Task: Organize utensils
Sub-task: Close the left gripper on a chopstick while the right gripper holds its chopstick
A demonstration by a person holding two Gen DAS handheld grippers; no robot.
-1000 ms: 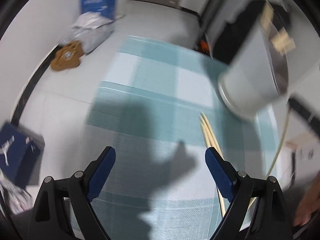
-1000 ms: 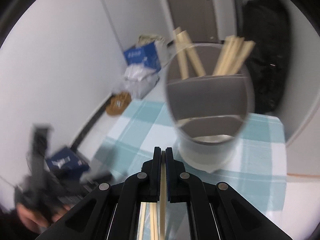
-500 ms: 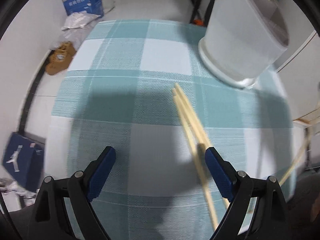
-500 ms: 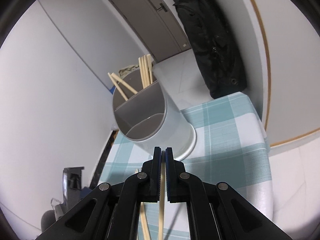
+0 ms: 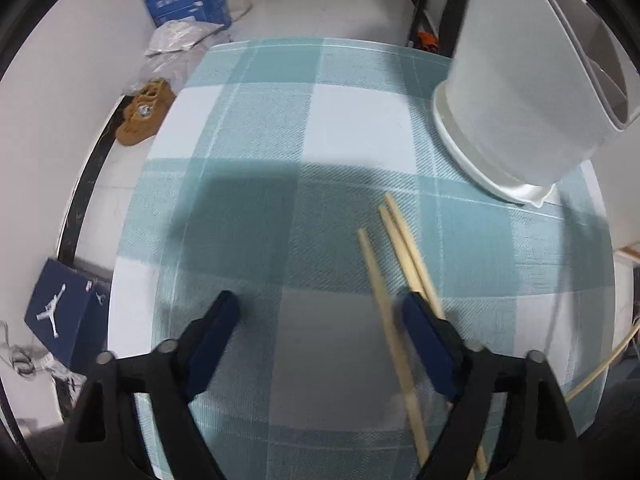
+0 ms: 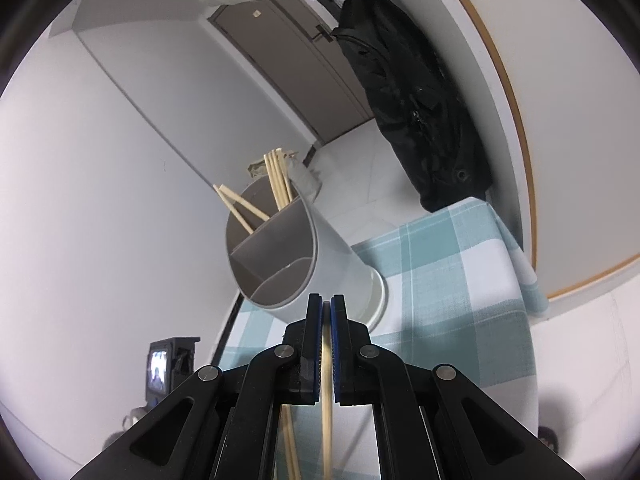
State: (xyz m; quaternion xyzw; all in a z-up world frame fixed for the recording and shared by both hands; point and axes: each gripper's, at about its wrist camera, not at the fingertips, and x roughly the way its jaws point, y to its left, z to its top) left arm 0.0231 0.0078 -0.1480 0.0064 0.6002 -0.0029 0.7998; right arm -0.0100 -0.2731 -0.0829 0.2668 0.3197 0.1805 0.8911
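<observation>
Chopsticks [image 5: 404, 248]: three loose on cloth [image 5: 280, 128]; left gripper [image 5: 320, 312] closing around one, not yet pinching; right gripper [image 6: 326, 312] clamps a chopstick [image 6: 327, 420], aimed at holder [image 6: 320, 264].

Three chopsticks [image 5: 404, 240] lie on one checked cloth [image 5: 280, 128] beside one white holder [image 5: 520, 92].

The left gripper [image 5: 320, 312] is closing over the checked tablecloth [image 5: 280, 140]. One blurred chopstick [image 5: 384, 312] lies between its jaws, perhaps untouched; two others [image 5: 408, 248] pass under the right finger. A white holder [image 5: 520, 92] stands beyond.
</observation>
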